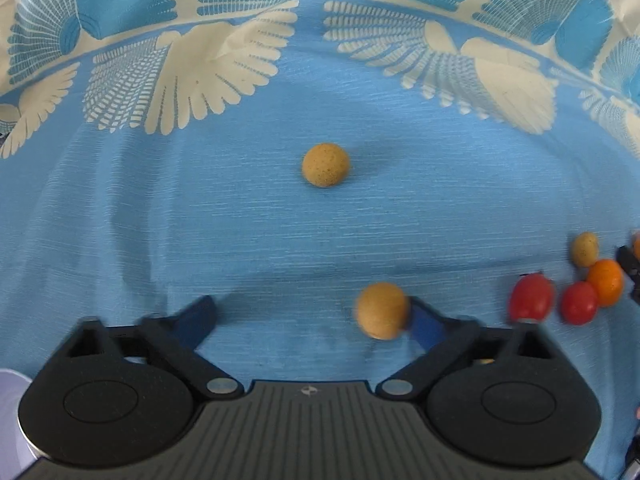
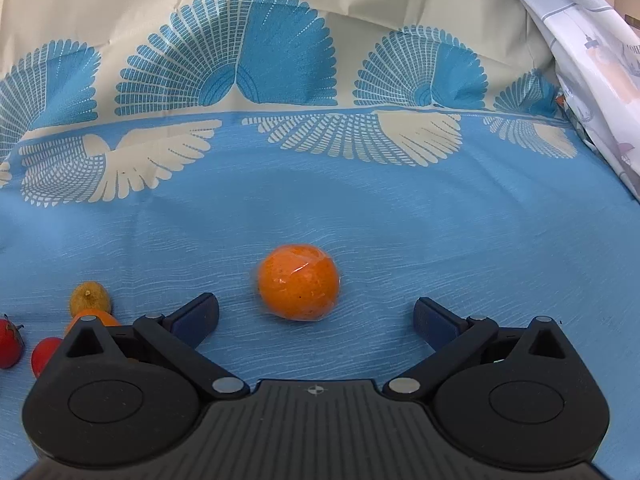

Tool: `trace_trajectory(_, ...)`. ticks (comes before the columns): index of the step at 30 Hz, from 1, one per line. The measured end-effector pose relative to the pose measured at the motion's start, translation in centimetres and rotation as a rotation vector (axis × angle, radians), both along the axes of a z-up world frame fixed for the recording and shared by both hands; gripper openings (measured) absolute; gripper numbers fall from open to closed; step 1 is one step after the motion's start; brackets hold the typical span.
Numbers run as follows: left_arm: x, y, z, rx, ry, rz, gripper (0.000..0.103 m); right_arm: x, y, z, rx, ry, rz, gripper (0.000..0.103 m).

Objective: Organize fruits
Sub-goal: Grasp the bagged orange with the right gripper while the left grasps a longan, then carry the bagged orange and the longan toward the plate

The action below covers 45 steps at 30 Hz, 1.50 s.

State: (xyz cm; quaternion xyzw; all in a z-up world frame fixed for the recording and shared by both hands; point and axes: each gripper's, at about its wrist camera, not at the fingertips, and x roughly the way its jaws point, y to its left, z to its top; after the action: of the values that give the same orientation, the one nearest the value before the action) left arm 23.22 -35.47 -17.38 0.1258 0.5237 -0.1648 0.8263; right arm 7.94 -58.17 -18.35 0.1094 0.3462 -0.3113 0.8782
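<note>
In the left wrist view my left gripper (image 1: pixel 314 316) is open over the blue cloth. A blurred tan round fruit (image 1: pixel 382 311) sits against its right finger. A second tan fruit (image 1: pixel 325 165) lies farther ahead. At the right are two red tomatoes (image 1: pixel 531 295) (image 1: pixel 579 303), a small orange (image 1: pixel 605 282) and a yellowish fruit (image 1: pixel 585 249). In the right wrist view my right gripper (image 2: pixel 316 316) is open, with a plastic-wrapped orange (image 2: pixel 298 281) just ahead between the fingers, untouched.
The blue and cream patterned cloth (image 2: pixel 400 220) covers the surface. In the right wrist view a yellowish fruit (image 2: pixel 89 298), an orange (image 2: pixel 93 317) and two tomatoes (image 2: pixel 8 343) (image 2: pixel 45 354) lie at the left. A white patterned fabric (image 2: pixel 596 60) hangs at the right.
</note>
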Motion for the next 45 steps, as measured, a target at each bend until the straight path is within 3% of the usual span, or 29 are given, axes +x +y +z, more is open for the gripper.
trace_trajectory(1, -0.4, -0.1, 0.5, 0.001, -0.017, -0.016, 0.061, 0.1, 0.0, 0.1, -0.001, 0.008, 0.001, 0.101)
trace_trajectory(2, -0.8, -0.3, 1.0, 0.01, -0.032, -0.04, 0.027, 0.2, 0.1, 0.4, 0.003, 0.009, 0.006, 0.087)
trace_trajectory(3, -1.0, -0.4, 1.3, 0.016, -0.032, -0.058, 0.027, 0.1, 0.2, 0.8, -0.001, -0.001, 0.01, 0.053)
trace_trajectory(4, -1.1, -0.3, 1.6, 0.008, -0.025, -0.056, 0.027, 0.1, 0.4, 1.3, -0.011, -0.002, 0.018, 0.04)
trace_trajectory(7, -1.9, 0.4, 2.9, -0.013, -0.018, -0.05, 0.027, 0.0, 0.5, 2.3, 0.014, 0.03, 0.003, 0.04)
trace_trajectory(13, -6.3, 2.9, 8.3, 0.0, -0.075, -0.048, 0.027, -4.4, 2.1, 6.5, 0.08, -0.038, -0.042, 0.04)
trace_trajectory(26, -19.3, 15.5, 19.4, -0.015, -0.13, -0.007, 0.028, -17.5, 17.8, 18.0, 0.21, -0.203, 0.142, 0.04)
trace_trajectory(35, -25.6, 25.6, 22.3, 0.003, -0.176, 0.072, 0.027, -21.3, 30.3, 23.3, 0.253, -0.241, 0.372, 0.04)
trace_trajectory(45, -30.8, 33.3, 23.0, -0.037, -0.187, 0.148, 0.027, -23.8, 39.2, 25.7, 0.204, -0.224, 0.592, 0.04)
